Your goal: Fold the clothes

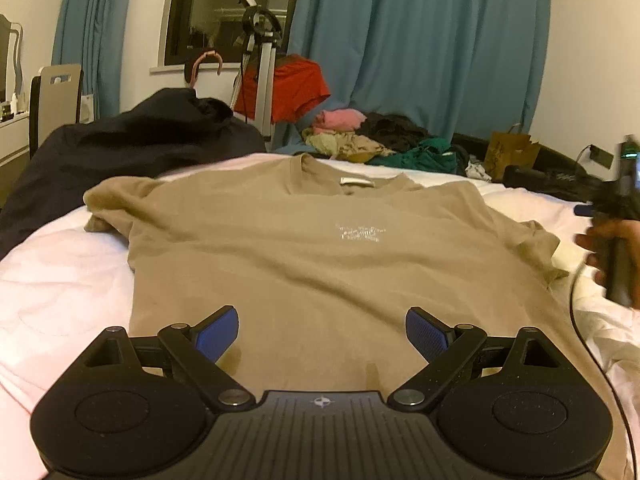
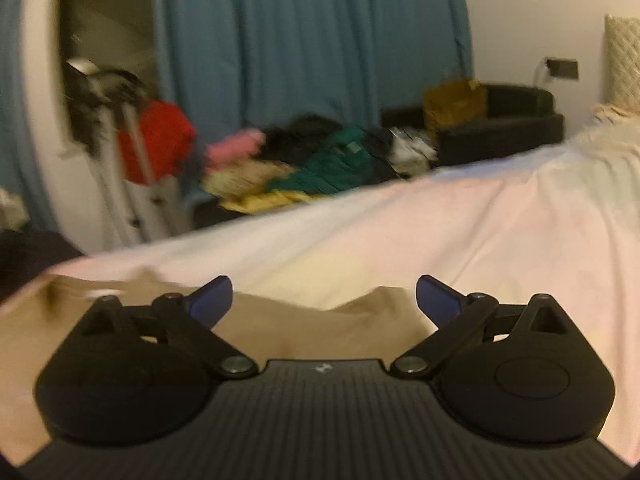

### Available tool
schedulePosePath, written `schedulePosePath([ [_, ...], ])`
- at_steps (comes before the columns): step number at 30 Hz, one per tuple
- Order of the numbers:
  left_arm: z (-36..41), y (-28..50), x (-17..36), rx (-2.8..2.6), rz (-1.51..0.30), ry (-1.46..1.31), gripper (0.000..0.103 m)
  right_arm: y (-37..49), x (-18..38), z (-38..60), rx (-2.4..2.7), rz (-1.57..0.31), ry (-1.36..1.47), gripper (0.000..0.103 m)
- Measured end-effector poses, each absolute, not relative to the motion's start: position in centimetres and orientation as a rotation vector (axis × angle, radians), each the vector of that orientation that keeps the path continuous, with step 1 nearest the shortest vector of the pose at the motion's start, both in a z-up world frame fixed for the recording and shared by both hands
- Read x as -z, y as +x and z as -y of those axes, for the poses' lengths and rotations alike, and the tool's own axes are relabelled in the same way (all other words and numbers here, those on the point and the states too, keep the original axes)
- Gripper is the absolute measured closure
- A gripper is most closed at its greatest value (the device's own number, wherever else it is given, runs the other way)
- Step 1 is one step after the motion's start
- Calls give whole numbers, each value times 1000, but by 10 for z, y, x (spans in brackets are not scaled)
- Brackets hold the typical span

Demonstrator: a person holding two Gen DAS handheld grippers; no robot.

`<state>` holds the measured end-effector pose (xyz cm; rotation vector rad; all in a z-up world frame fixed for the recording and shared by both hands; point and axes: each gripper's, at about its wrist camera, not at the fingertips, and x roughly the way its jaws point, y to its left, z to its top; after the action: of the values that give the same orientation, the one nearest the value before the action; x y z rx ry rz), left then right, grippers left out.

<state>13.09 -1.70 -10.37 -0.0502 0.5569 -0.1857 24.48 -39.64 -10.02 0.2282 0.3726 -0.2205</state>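
Note:
A tan T-shirt lies spread flat, front up, on the pale pink bed sheet, collar toward the far side. My left gripper hovers open over the shirt's lower hem, nothing between its blue pads. In the left wrist view the right gripper shows blurred at the right edge, held by a hand just beyond the shirt's right sleeve. In the right wrist view my right gripper stands open above the tan T-shirt near its sleeve edge, holding nothing.
A dark garment lies on the bed at the far left. A pile of mixed clothes sits beyond the bed. A red shirt hangs on a stand by blue curtains. A cable trails across the sheet at right.

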Motion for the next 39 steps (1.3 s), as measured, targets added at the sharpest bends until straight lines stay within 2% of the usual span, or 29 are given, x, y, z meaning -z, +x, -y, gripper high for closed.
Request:
schedulePosePath([
  [5,12,106,80,194,-494,-50,7,146,61,345,114,-359,177,3],
  [10,2,70,59,213,-453,-44,3,51,29,292,15,-318,245,3],
  [15,-8,39,46,216,-438,-53,2,-7,34,265,-29,-270,264,3],
  [25,-4,28,52,208,-431,-17,1,-10,67,259,44,-305,232,3],
  [39,0,36,62,195,-447,18,1,-8,77,266,66,-321,220,3],
])
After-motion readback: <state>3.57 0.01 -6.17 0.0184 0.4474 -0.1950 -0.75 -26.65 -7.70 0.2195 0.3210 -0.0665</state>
